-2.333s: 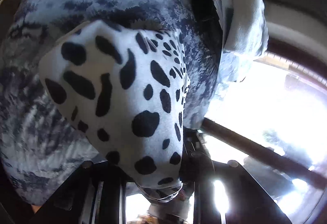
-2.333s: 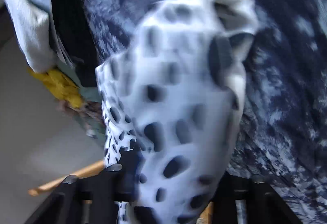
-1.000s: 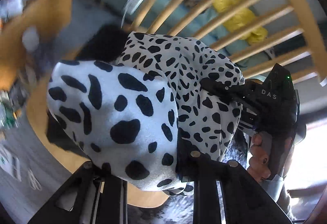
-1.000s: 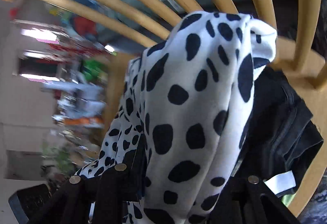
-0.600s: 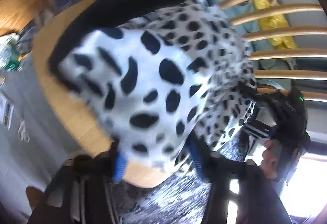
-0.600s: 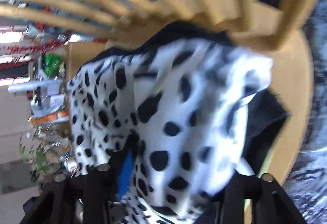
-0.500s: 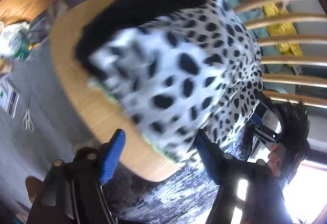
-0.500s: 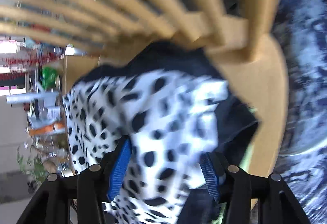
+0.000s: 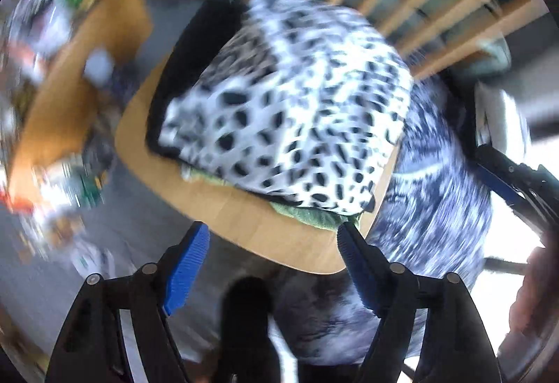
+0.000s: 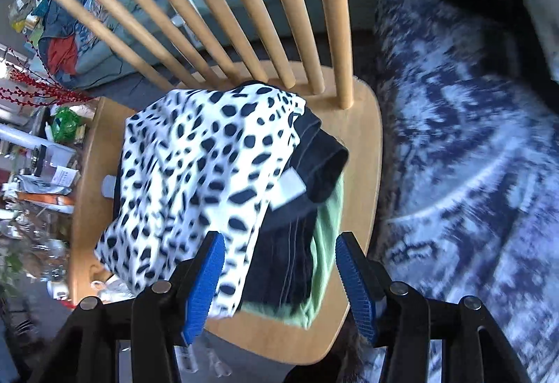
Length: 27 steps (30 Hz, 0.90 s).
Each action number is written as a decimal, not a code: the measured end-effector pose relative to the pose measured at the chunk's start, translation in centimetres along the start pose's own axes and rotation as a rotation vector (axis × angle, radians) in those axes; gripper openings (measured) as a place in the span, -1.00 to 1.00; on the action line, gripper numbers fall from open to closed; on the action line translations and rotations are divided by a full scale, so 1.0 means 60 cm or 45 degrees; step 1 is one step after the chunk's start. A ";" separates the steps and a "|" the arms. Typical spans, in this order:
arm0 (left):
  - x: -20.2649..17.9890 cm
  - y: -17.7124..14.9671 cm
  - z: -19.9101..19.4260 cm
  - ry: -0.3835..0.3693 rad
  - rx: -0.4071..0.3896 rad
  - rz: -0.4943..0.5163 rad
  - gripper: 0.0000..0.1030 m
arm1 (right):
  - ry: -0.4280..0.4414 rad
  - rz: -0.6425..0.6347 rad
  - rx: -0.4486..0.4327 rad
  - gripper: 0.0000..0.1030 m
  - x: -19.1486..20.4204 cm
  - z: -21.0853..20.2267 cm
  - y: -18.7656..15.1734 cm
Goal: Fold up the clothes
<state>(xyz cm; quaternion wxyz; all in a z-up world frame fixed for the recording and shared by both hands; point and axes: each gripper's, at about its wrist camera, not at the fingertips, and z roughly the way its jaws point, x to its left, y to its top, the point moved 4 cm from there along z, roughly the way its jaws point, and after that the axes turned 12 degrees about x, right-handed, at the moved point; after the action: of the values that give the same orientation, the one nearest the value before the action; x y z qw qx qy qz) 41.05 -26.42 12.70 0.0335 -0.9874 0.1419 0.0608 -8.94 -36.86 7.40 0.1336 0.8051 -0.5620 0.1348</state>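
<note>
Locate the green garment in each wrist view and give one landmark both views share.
Left wrist: the green garment peeks out under the spotted garment's near edge, lower centre.
Right wrist: the green garment lies at the bottom of the pile, lower centre-right.
Shared landmark: the wooden chair seat.

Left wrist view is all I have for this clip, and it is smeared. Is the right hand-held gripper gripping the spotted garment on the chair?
Observer: No. The right wrist view shows the right hand-held gripper open above the stack, with its blue pads clear of the spotted garment.
Operator: What lies right under the spotted one? I only see a black edge.
Observer: A dark garment with a white label showing at the spotted garment's edge.
</note>
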 end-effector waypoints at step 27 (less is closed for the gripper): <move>0.023 -0.013 0.054 0.179 -0.662 0.163 1.00 | -0.113 -0.170 -0.518 0.68 0.067 0.065 -0.218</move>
<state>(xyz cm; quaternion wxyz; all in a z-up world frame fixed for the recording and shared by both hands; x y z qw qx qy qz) 42.21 -25.78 9.34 -0.2350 -0.9537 0.1857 0.0283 4.96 -37.42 4.40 0.2770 0.8022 -0.5282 -0.0259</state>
